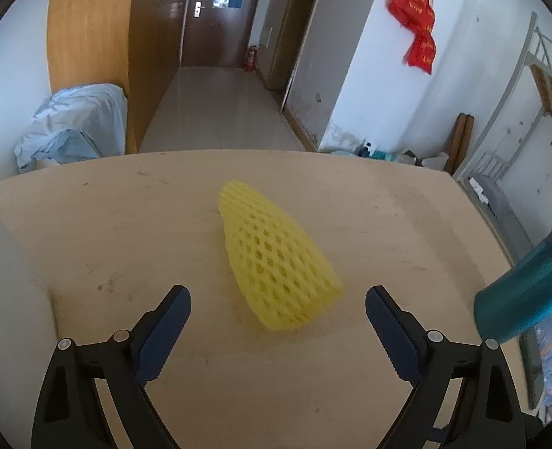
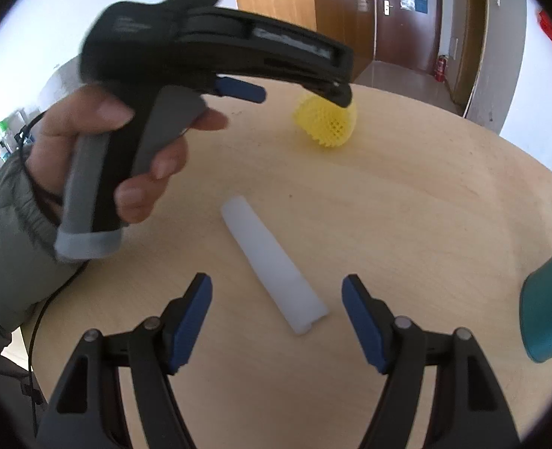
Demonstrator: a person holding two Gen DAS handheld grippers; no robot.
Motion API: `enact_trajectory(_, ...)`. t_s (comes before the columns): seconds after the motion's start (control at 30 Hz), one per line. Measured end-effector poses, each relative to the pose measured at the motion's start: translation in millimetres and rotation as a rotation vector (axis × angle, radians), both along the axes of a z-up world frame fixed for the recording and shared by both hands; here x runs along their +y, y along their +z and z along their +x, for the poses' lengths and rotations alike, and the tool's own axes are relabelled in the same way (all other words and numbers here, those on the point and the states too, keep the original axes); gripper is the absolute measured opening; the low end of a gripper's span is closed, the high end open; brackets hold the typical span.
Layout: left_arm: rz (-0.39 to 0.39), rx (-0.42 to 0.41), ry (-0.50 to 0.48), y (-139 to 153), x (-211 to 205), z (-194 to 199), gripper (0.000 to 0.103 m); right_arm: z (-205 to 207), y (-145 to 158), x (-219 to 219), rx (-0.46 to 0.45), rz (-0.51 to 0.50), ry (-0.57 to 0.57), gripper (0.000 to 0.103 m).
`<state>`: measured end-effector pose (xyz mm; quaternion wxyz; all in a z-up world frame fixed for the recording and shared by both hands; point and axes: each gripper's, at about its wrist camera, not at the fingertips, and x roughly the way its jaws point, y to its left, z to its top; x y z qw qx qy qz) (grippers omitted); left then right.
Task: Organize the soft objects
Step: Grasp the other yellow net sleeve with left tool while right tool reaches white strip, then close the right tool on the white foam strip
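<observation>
Yellow foam net (image 1: pixel 276 258) before wide left tool (image 1: pixel 278 305), white roll (image 2: pixel 272 262) before wide right tool (image 2: pixel 276 299) — teal bin (image 2: pixel 549 307) beside.

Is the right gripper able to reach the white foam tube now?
Probably yes. The right gripper is open, and the white foam tube lies on the table just ahead of its fingertips with nothing between.

Light wooden table (image 2: pixel 425 224), scuffed top, yellow foam net sleeve (image 1: pixel 276 258) lying flat mid-table, white foam tube (image 2: pixel 272 262) lying nearer, well apart.
</observation>
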<state>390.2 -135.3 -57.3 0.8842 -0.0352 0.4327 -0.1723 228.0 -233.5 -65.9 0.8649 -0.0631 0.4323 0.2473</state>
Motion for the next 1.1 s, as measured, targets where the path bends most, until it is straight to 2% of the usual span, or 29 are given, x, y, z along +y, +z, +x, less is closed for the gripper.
enact_trajectory(0.1,0.006,0.016,0.007,-5.0,-1.5,12.0,0.094,-1.0,-2.5,-0.4,0.002,-0.003,0.004,0.076)
enact_trajectory(0.2,0.023,0.037,0.012,-10.8,-3.0,19.7,0.087,-0.4,-1.5,0.7,0.006,-0.001,0.001,0.076)
enact_trajectory(0.37,0.034,0.104,0.011,-26.8,-3.9,27.3,0.053,-2.0,-2.1,0.2,0.016,0.001,-0.001,0.076)
enact_trajectory(0.4,0.034,0.102,0.009,-28.5,-4.6,26.6,0.052,-2.0,-3.0,0.2,0.017,0.0,-0.004,0.076)
enact_trajectory(0.47,0.038,0.098,0.0,-29.8,-5.4,24.4,0.037,-2.9,-1.6,0.3,0.018,0.003,-0.003,0.076)
enact_trajectory(0.63,0.009,0.112,0.004,-30.5,-0.8,22.9,0.012,-3.3,0.5,0.8,0.019,0.003,-0.006,0.076)
enact_trajectory(0.73,0.037,0.09,0.009,-27.8,-1.9,19.1,0.01,0.5,0.4,1.3,0.014,0.0,-0.005,0.076)
enact_trajectory(0.9,0.027,0.092,0.01,-26.6,5.7,13.7,0.01,12.6,-0.8,-2.7,0.013,0.008,-0.009,0.076)
enact_trajectory(1.0,0.031,0.086,0.007,-22.9,7.5,11.9,0.01,5.7,-1.8,-0.7,0.013,0.001,-0.007,0.075)
enact_trajectory(1.1,0.023,0.081,0.0,-20.4,9.0,6.6,0.009,4.3,-1.4,3.7,0.005,-0.022,-0.003,0.068)
